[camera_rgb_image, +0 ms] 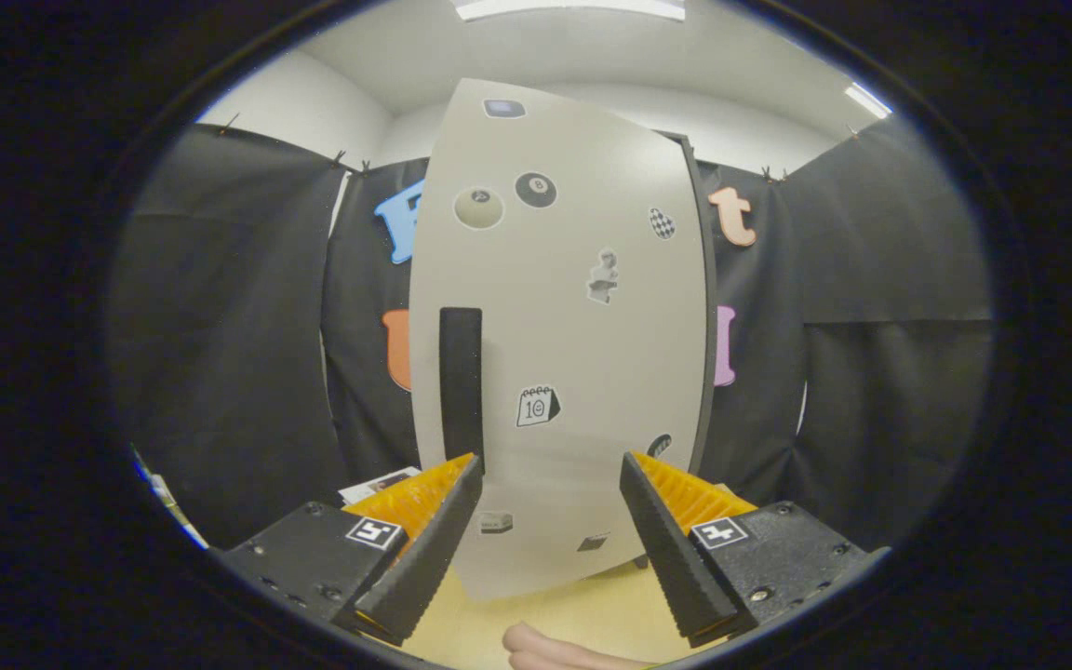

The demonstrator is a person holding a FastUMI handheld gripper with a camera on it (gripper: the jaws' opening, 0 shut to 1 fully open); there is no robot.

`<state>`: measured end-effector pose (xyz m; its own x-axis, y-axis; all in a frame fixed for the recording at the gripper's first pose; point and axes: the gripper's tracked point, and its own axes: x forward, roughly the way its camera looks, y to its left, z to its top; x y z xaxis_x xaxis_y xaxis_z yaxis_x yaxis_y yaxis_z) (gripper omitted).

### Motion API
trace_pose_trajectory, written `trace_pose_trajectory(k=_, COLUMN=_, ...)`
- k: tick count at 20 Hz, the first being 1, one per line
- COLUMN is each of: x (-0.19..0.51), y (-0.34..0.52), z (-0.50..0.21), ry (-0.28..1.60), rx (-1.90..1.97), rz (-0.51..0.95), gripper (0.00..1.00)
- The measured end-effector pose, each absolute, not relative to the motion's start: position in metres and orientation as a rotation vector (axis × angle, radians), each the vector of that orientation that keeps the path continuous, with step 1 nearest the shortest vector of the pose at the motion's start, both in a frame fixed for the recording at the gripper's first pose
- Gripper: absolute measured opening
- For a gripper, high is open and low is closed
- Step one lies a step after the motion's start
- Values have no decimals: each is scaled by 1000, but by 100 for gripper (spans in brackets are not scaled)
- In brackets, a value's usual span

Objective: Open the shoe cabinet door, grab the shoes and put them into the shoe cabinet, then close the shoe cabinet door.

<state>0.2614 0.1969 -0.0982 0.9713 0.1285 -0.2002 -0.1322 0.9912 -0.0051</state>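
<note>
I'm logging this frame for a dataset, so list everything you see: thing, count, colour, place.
Shoe cabinet door: one, off-white, upright just ahead of the fingers.
Door handle: one, black, vertical bar on the door, above one finger.
Stickers: several, mostly black, grey and white, scattered over the door.
Cabinet edge: one, dark, behind the door's far side.
Wooden surface: one, pale yellow, below the door, between the fingers.
Ceiling lights: two, white, overhead.
Person's hand: one, partly visible beneath the fingers.
Gripper: one, fingers open, spread apart before the door, holding nothing.
</note>
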Motion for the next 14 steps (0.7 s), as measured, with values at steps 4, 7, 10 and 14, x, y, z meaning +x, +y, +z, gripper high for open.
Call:
trace_pose_trajectory(k=4, x=239, y=183, z=-94, ry=188, rx=-31, rz=122, gripper=98)
trace_pose_trajectory(k=7, x=218, y=173, z=-90, ry=171, rx=-20, rz=106, gripper=98)
trace_pose_trajectory(k=10, x=193, y=167, z=-90, ry=157, rx=17, rz=112, gripper=98)
trace_pose_trajectory(k=14, x=157, y=151, z=-100, ry=169, rx=37, rz=74, gripper=98)
